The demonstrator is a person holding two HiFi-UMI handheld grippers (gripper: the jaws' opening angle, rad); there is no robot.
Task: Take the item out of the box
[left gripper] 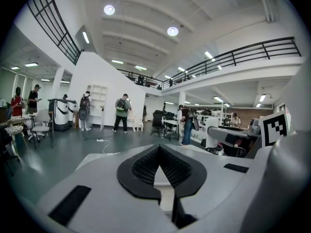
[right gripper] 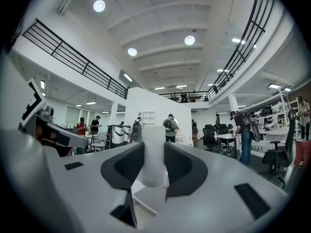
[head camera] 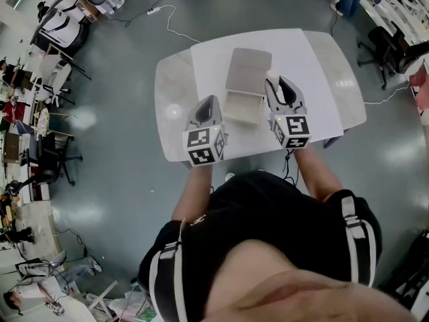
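While the left gripper hangs shut and empty at the open box's near left corner, the right gripper has wide jaws clamped on an upright white item at the box's right edge, over the table.

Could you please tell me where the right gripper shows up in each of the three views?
Head view: the grey right gripper sits right of the pale open cardboard box.
Left gripper view: at the far right edge, its black-and-white marker cube showing.
Right gripper view: bottom centre, shut on a white upright item.
Shared landmark: the tall white partition wall, in both gripper views.
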